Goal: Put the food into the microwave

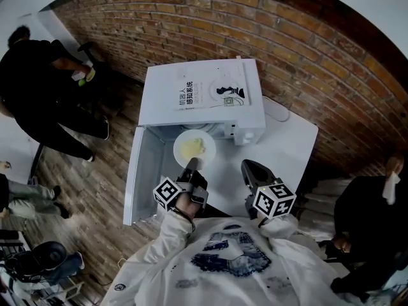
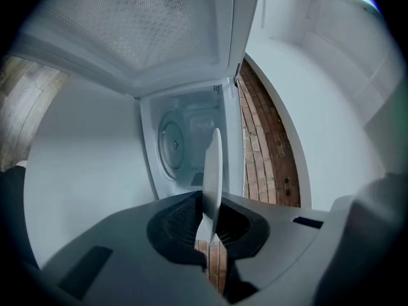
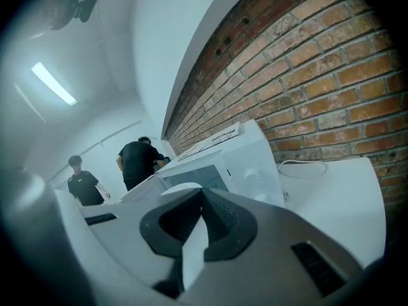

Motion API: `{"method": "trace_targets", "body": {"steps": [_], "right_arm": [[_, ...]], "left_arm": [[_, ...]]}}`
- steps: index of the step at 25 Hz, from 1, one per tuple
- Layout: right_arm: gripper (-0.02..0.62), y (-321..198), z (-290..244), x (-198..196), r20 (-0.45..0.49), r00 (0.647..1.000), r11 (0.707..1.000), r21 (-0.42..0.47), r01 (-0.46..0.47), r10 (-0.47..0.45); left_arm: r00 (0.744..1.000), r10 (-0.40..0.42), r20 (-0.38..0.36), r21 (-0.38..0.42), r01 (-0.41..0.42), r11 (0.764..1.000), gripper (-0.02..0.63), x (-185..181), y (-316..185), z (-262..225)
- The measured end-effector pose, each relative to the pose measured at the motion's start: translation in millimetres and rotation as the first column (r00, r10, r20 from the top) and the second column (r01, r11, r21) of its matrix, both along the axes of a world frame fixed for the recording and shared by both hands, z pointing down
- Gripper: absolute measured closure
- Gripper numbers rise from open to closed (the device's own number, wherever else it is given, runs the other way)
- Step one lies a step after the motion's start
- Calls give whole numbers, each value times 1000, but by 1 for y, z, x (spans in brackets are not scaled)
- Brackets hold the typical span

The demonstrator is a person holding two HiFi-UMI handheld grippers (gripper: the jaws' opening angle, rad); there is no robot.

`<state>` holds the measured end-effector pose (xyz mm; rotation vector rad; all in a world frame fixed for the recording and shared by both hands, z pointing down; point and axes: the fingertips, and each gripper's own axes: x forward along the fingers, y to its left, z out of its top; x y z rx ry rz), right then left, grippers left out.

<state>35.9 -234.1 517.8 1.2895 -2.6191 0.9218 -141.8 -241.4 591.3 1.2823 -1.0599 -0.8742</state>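
Food (image 1: 194, 148), pale yellow, lies on a white plate (image 1: 180, 142) at the mouth of the open microwave (image 1: 204, 94), door (image 1: 143, 171) swung left. Left tool (image 1: 190, 168) clenched on the plate's near rim. Right tool (image 1: 254, 171) empty, jaws together, over the white worktop (image 1: 290, 142).

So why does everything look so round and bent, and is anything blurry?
Head view: a fisheye lens bows the brick wall into an arc. Left gripper view: dark rim all round, the plate edge-on and soft. Right gripper view: the ceiling light is a bright streak, the people small and hazy.
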Motion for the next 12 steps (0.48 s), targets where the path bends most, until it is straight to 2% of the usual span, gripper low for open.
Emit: {"method": "trace_targets", "body": {"steps": [3,12], "right_arm": [[581,-3,2,1,-5,1000,1000,-8,-2,2],[581,-8,7,3,-17,1000,1000,-17,-22,22]], "left_arm": [[1000,1,16,-20,0,1000,574,-3,-6,10],[1000,-9,-12,-22,8,1000,574,-14,-34,33]]}}
